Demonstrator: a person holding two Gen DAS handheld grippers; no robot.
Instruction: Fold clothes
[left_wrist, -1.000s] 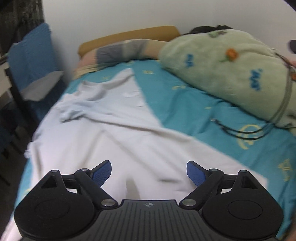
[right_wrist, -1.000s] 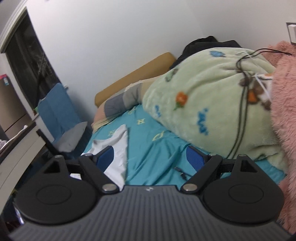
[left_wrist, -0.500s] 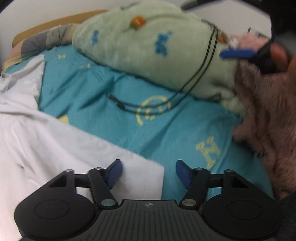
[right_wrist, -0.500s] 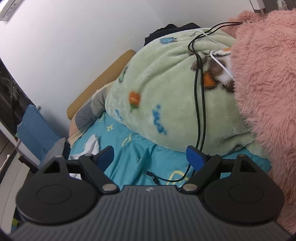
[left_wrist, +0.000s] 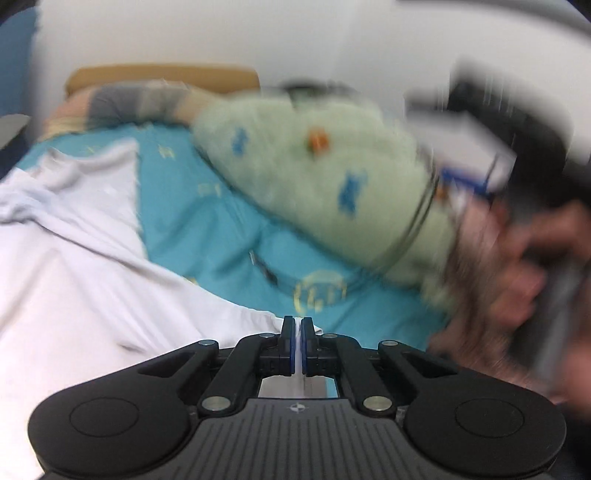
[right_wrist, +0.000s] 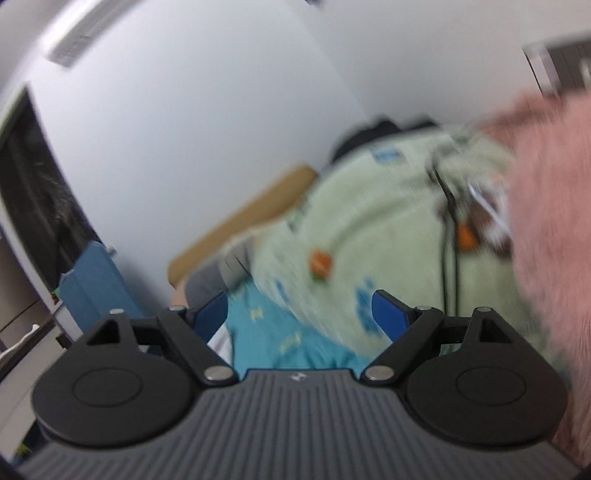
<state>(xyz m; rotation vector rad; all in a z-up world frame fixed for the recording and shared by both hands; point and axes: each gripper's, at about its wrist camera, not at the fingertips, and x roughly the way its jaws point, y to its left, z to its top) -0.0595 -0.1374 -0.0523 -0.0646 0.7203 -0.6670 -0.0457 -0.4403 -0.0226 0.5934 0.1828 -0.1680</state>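
Left tool closed on the near corner of the white garment, which lies spread and unfolded on the bed; right tool open, empty. Folding barely begun.

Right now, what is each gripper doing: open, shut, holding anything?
Left gripper: shut on the edge of the white garment.
Right gripper: open, holding nothing.

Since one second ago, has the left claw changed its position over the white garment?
Yes. The left claw, now shut on the white garment's right corner, sat over its middle before; judged against the turquoise bed sheet, it shifted right to the cloth's edge.
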